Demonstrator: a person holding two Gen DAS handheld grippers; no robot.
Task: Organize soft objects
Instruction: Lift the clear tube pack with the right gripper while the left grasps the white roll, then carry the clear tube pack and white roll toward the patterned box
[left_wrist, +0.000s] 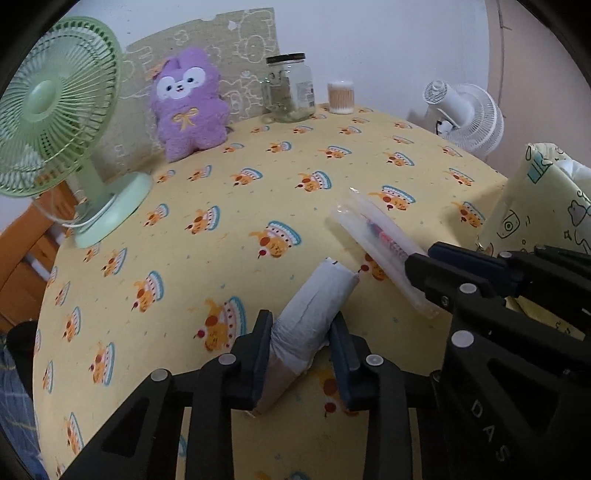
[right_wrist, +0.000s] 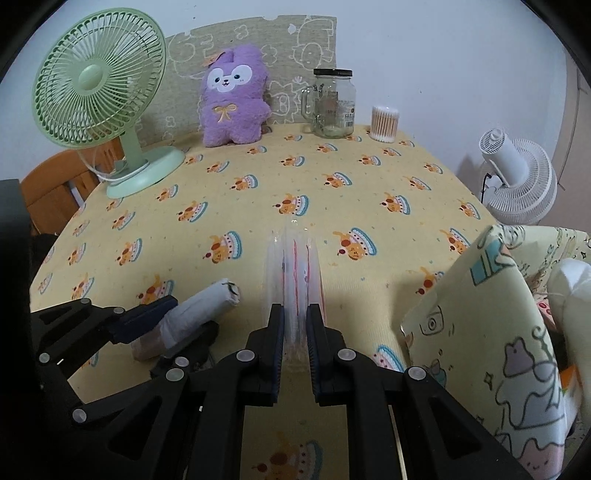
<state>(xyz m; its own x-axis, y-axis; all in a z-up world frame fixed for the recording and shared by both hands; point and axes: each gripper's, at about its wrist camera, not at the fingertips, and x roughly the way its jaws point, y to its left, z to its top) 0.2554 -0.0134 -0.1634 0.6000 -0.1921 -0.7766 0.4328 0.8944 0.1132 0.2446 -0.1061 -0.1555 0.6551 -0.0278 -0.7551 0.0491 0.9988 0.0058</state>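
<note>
Yellow tablecloth (right_wrist: 258, 221) | left gripper (left_wrist: 301, 354) — grips rolled cloth (left_wrist: 317, 306) | right gripper (right_wrist: 295, 332) — grips clear packet (right_wrist: 295, 269)

"DAS" on right tool (left_wrist: 419, 271)

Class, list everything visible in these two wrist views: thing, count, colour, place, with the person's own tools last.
desk fan: one, green, far left of table
plush toy: one, purple, against the back board
glass jar: one, clear with black lid, back centre
cotton swab tub: one, clear with tan sticks, right of jar
floor fan: one, white, beyond the table's right edge
tablecloth: one, yellow with cake print, covering the table
storage bag: one, pale yellow with cartoons, near right
rolled pack: one, white-grey, held in left gripper
clear packet: one, transparent with red print, held in right gripper
left gripper: one, black, near centre-left
right gripper: one, black, near centre-right
</note>
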